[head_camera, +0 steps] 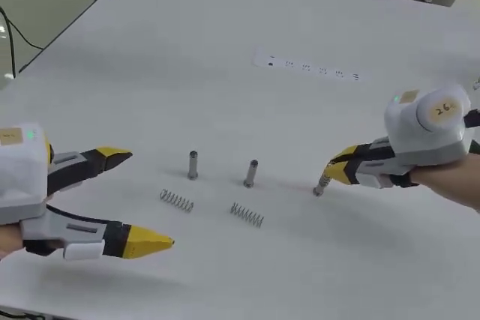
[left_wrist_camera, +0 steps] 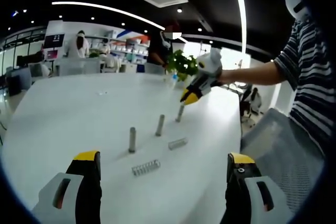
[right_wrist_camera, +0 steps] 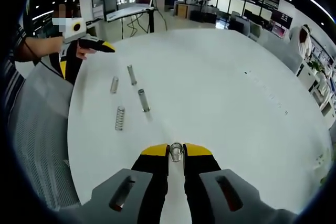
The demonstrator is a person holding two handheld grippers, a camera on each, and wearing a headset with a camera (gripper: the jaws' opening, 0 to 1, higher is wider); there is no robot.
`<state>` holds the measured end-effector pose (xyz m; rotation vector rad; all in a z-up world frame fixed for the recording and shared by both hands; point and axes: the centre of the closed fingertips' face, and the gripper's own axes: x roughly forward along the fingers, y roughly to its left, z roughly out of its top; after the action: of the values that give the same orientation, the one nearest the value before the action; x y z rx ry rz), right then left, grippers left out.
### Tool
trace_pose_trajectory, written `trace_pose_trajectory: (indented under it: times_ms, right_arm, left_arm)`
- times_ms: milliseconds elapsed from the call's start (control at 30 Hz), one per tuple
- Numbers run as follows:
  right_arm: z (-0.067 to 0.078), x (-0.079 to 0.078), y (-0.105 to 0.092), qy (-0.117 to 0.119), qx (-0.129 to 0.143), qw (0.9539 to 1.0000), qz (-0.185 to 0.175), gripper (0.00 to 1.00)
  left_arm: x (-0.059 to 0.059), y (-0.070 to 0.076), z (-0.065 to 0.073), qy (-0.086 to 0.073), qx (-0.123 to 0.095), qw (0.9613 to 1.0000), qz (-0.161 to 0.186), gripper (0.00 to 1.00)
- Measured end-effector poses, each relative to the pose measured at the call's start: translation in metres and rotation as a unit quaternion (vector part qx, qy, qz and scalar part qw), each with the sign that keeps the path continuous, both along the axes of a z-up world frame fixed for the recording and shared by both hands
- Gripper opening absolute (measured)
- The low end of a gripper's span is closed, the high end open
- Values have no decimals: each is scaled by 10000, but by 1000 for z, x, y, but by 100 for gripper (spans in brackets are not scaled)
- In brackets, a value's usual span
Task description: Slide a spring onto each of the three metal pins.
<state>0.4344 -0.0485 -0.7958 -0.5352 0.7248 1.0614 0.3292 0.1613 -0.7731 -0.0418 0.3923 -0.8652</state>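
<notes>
three metal pins, three springs and two tongs on a white desk [head_camera: 225,95].

pins: the first pin [head_camera: 193,164] and the second pin [head_camera: 251,173] stand upright, side by side and apart. the third pin [head_camera: 321,185] leans a little and sits at the tips of the right tongs [head_camera: 332,169].

springs: the first spring [head_camera: 176,200] lies flat on the desk just in front of the first pin. the second spring [head_camera: 247,215] lies flat just in front of the second pin. both are loose and touch no pin. the third spring [right_wrist_camera: 176,152] is off the desk, pinched between the yellow tips of the right tongs.

tongs: the left tongs [head_camera: 141,198] are spread wide and hold nothing. they are to the left of the first pin and first spring, apart from both. the right tongs are pressed together on the third spring.

differences between views: the right gripper view shows the third spring end-on, its round opening facing the camera. in the head view the tips cover it, so it cannot be told whether the spring is already around the third pin. the left gripper view shows the three pins in a row running away toward the right tongs, with a striped sleeve [left_wrist_camera: 310,77] behind them. the head view adds a flat white power strip [head_camera: 311,67] farther back on the desk.
</notes>
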Motion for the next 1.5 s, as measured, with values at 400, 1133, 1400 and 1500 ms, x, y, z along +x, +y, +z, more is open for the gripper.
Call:
trace_pose_trajectory:
  times_ms: [400, 1133, 1400, 1500]
  right_arm:
    - [-24, -5, -4, 51, -154, 9999, -15, 8]
    - [-21, -8, -4, 9, -89, 9999, 101, 13]
    - [-17, -7, -4, -46, -51, 9999, 76, 18]
    - [-15, -6, -4, -57, -25, 10000, 44, 19]
  left_arm:
    - [0, 0, -1, 8, 0, 10000, 14, 96]
    - [0, -3, 0, 4, -47, 10000, -5, 96]
    - [0, -3, 1, -1, -52, 10000, 5, 96]
    - [0, -2, 1, -7, -51, 10000, 13, 96]
